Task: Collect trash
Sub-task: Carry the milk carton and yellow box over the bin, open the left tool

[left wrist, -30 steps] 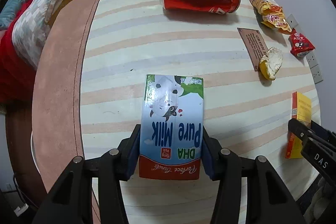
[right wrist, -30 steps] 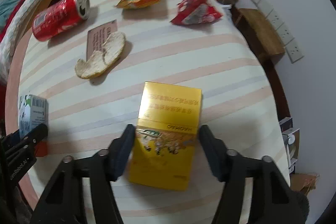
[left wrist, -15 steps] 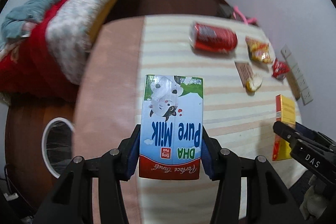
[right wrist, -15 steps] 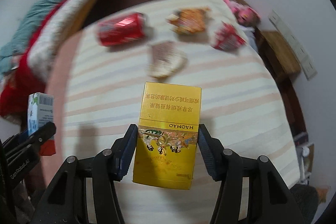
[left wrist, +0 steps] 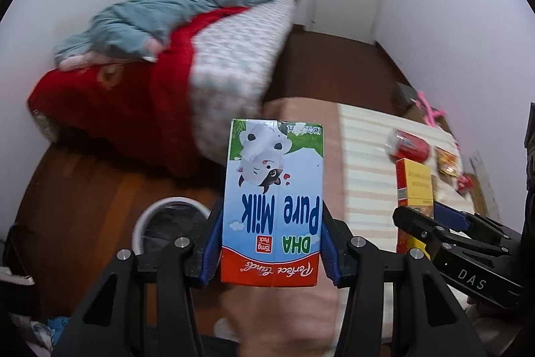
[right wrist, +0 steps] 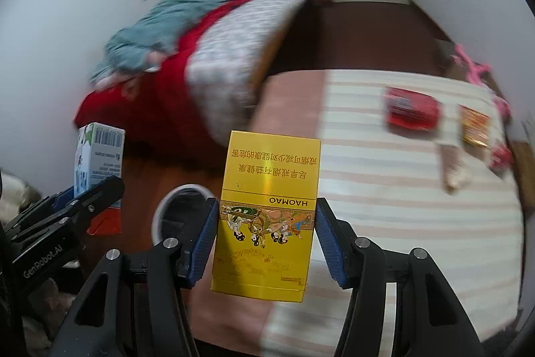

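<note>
White walls and a dark wooden floor (left wrist: 321, 69) frame the room, with a bed (left wrist: 160, 82) along the left side piled with a red blanket, a grey-and-white patterned cover and a rumpled blue-grey quilt (right wrist: 207, 2). Nearer the cameras stands a table (right wrist: 401, 189) under a cloth of pale stripes with a plain pink band at its left edge. On the floor between bed and table sits a round white-rimmed bin (left wrist: 147, 219) with a dark liner, seen just past the left edge of each held box. Clamped between the blue pads of the left gripper (left wrist: 272, 243) is a milk carton (left wrist: 272, 199), upside down in that view, its print reading "Pure Milk" and "DHA"; it is lifted clear of the table, over the pink band and the floor. Likewise the right gripper (right wrist: 264, 240) is closed on a yellow cigarette box (right wrist: 267, 206) marked "HAOMAO", held in the air above the table's left edge, beside the bin. Each gripper shows at the edge of the other's view, the two side by side. Far across the striped cloth, blurred, lie a red soda can (right wrist: 411, 111), an orange snack wrapper (right wrist: 474, 129), a small red packet (right wrist: 500, 156) and a pale scrap I cannot identify.
</note>
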`<action>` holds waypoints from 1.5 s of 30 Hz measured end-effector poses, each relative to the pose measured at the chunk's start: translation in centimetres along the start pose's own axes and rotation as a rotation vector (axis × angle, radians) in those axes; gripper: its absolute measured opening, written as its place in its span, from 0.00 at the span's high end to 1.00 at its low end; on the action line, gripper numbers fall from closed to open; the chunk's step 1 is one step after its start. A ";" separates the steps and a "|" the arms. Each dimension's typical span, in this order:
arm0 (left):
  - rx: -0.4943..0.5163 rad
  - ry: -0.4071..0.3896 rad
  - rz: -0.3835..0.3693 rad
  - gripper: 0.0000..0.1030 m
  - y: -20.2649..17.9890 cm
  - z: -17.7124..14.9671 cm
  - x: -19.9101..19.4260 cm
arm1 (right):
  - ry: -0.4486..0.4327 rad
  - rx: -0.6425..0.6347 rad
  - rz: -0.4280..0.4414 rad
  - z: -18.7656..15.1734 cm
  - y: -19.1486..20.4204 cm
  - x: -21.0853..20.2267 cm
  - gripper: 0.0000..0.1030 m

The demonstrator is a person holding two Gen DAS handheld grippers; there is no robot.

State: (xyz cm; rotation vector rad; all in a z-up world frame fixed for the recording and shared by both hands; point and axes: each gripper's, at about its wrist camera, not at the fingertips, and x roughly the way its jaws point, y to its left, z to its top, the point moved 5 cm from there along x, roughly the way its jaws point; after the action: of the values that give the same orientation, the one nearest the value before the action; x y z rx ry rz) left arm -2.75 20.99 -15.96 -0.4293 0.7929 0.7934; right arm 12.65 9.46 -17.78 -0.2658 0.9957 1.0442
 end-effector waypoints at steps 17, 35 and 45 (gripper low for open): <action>-0.309 0.194 0.069 0.55 20.2 -3.7 10.4 | 0.318 -0.210 0.105 -1.4 18.5 21.3 0.43; -0.433 0.459 0.001 0.37 25.1 -7.9 23.9 | 0.581 -0.197 0.063 -4.9 18.9 39.3 0.42; -0.426 0.445 0.113 0.04 27.5 -9.6 22.5 | 0.593 -0.216 0.067 -5.4 18.9 39.7 0.07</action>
State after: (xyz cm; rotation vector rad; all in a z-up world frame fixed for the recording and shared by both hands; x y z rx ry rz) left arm -18.28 43.21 -40.85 -0.9712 1.0690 0.9919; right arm -0.51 39.65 -47.43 -0.7548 1.4275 1.1624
